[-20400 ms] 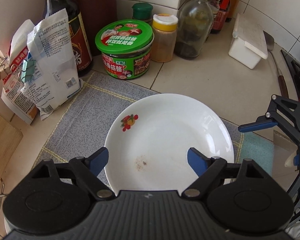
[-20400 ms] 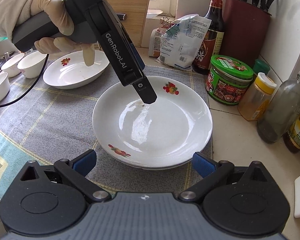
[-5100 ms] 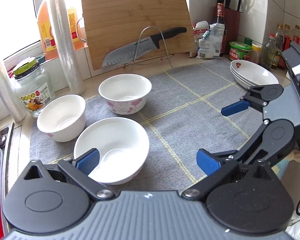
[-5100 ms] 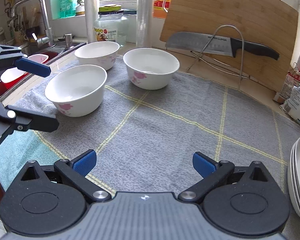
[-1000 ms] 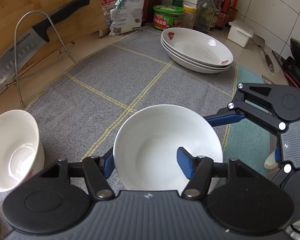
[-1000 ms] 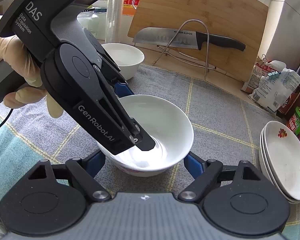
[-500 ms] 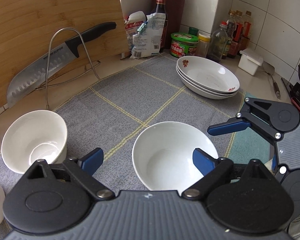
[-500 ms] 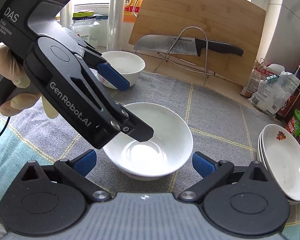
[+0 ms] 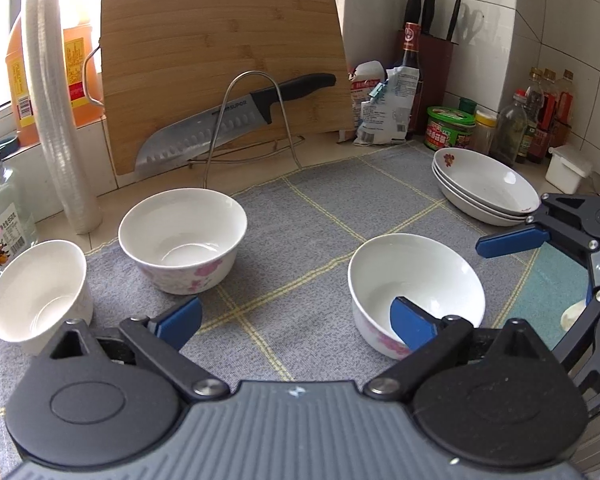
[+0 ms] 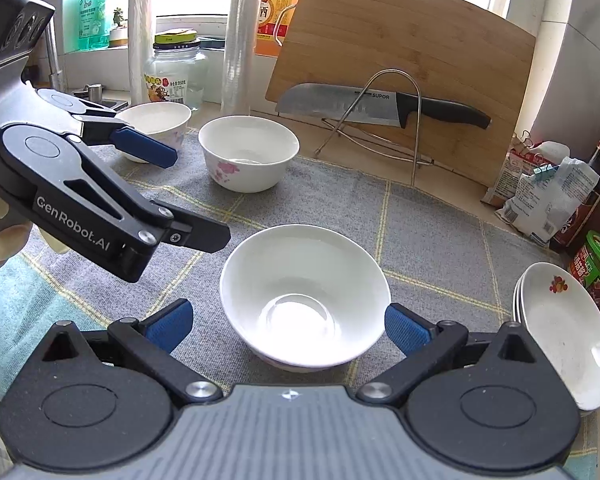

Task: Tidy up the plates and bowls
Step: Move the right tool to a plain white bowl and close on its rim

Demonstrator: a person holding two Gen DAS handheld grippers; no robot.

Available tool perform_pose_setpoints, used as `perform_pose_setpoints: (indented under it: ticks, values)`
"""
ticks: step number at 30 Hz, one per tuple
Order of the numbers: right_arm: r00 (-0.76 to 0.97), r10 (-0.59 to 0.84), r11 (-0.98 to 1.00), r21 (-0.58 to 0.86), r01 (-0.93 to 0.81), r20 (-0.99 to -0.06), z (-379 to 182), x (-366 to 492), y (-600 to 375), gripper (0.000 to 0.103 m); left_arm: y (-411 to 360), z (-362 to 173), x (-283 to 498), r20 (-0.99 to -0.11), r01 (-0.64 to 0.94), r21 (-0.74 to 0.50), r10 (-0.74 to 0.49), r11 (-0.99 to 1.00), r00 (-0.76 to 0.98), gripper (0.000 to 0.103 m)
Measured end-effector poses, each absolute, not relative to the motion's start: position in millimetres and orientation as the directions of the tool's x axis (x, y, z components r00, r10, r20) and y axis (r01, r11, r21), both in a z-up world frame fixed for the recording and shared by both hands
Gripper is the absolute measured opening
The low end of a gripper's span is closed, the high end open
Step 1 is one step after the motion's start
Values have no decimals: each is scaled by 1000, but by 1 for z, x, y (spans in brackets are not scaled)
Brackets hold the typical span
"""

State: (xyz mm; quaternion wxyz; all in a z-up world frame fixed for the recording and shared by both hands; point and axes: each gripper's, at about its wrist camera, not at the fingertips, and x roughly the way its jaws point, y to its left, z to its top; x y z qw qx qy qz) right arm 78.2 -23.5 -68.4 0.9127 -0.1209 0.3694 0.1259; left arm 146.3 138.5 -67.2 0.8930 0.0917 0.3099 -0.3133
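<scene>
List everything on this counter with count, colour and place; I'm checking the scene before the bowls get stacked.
Bowls: three, white with pink flowers, on grey mat.
Plates: stack, white, mat's right end.
Cutting board: one, wooden, leaning at back.
Knife: one, black handle, on wire rack.
Green tub, bottles: right corner.
Glass jar: one, back left.
Left gripper: jaws open, empty.
Right gripper: jaws open, flanking nearest bowl.

"SUPOR" on knife (image 10: 380, 108); "GenRobot.AI" on left tool (image 10: 188, 196)
</scene>
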Motion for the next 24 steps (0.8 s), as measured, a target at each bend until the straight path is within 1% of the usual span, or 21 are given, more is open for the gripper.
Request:
perform_pose_setpoints:
  ticks: [7,13,17,24]
  values:
    - [694,155,933,-126,-336,-703,-61,82,-18,103,153,-71,143,-585,536,-18,-444,844,679,100]
    - [677,177,932,-101,-349,-714,-57,96,-16,103,156,-71,141,-566,515,13,-419,857,710,100]
    - [680,167,927,-122,-355,-714,-54,108,-14,103,159,-71,145,-554,495,14,-405,869,727,100]
    - [676,200,918,-106,-382,-709,-41,138,-13,103,158,-69,156,-506,420,54,-337,906,794,101]
